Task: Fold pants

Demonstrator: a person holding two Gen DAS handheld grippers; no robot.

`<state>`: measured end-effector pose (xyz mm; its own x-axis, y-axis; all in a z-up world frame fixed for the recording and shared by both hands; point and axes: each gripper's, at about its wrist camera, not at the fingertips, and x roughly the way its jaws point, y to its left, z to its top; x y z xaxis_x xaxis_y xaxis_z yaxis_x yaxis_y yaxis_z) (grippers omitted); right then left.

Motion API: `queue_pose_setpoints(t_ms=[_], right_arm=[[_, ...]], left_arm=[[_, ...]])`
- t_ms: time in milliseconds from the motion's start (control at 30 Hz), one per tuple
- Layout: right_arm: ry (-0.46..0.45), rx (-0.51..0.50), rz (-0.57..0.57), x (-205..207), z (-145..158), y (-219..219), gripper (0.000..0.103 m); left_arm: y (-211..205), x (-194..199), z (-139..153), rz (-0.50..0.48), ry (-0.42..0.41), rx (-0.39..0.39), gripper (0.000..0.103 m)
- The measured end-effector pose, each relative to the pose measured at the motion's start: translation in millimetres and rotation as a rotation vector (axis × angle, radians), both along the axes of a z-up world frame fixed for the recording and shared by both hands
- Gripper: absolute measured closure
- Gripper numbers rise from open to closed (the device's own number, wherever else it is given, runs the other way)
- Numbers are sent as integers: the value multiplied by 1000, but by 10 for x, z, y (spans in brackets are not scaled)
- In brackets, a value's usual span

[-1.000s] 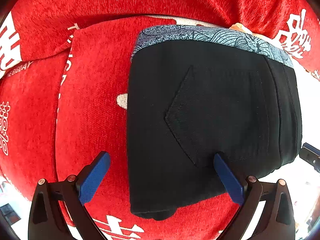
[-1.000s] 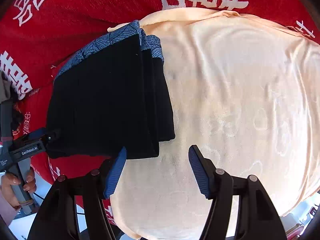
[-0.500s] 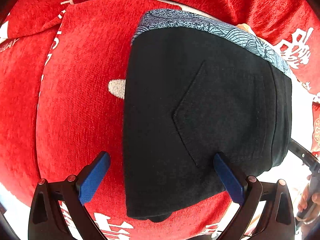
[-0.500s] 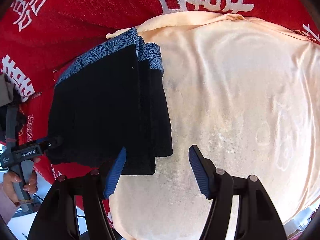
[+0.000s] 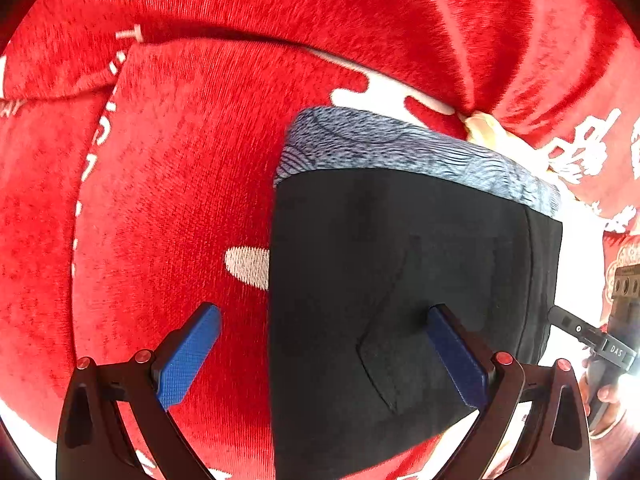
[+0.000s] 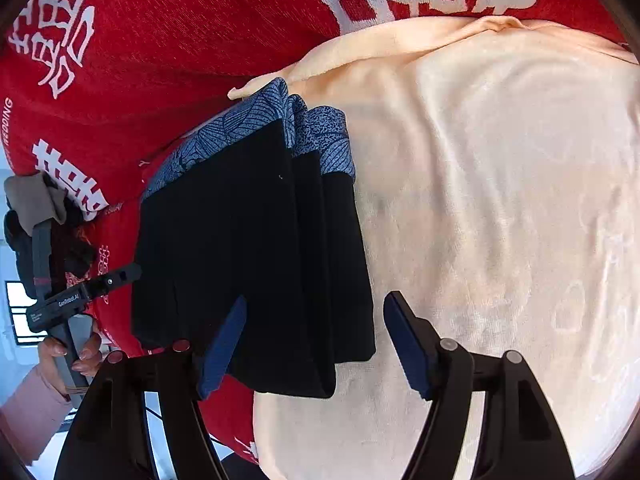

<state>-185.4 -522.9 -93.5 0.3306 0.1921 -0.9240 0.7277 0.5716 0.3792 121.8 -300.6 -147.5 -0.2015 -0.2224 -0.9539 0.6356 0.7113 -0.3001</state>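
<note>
1. Two blue fingers of the left gripper (image 5: 324, 354) stand wide apart in the left wrist view, holding nothing. The pants (image 5: 400, 292) lie folded into a thick black block with a blue patterned waistband at the far edge. They rest on a red blanket (image 5: 168, 184). One finger hangs over bare blanket, the other over the back pocket. Whether either touches the cloth cannot be told. At the right edge, part of the other gripper and a hand show.

2. From the right wrist view, the right gripper (image 6: 314, 342) is also spread open and empty. The pants (image 6: 240, 240) straddle the line between the red blanket (image 6: 160, 40) and a peach towel (image 6: 500, 200). Several stacked layers step out along the right side. The left finger sits over the near corner of the pants, the right one over the towel.

3. Judging by the compact block, the folding looks nearly or fully done. What remains is likely a last tidy: squaring the staggered layers or pressing the stack flat. That calls for a gentle push from the side, without lifting a top layer.
</note>
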Motion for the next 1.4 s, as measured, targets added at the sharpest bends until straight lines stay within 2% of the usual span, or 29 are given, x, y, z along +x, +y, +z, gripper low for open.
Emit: queue_pose_setpoints(t_ms=[267,433,700,800,967,1000,1033,1167,1233,1333,1400], right_arm=[[-45,76,-19,-71,-190,-130,28],[-117,140,-14,-135,-247,-233,26],[-163,184,35,-137,-392,-320,25],[-186,211,43,-121,-480,-349,23],[-200,226,38,-37,-552,-345,20],[-197,230,29,-25,-560,-345,20],[-193,236,22,-21,-565,-345,20],[-147,228,21,46,-534,-337,27],[-153,242,13,46,-491,-330,44],[-188,266,-9,-1,-417,-311,53],[-196,269,-19,-17,-354,-296,55]], left_arm=[[-197,-143,-68,-46,-22,-40,0],[-229,-84,-169,-20,26,-72,0],[-276,-138,-265,-19,81,-134,0],[-283,-162,-270,-34,69,-159,0],[-325,-180,-249,-43,54,-154,0],[-336,-202,-222,-43,43,-161,2],[-347,-229,-196,-47,49,-186,15],[-326,-293,-30,-47,32,-229,37],[-280,-283,42,-35,40,-244,42],[-241,-305,172,-40,35,-247,42],[-197,-320,263,-46,36,-254,42]])
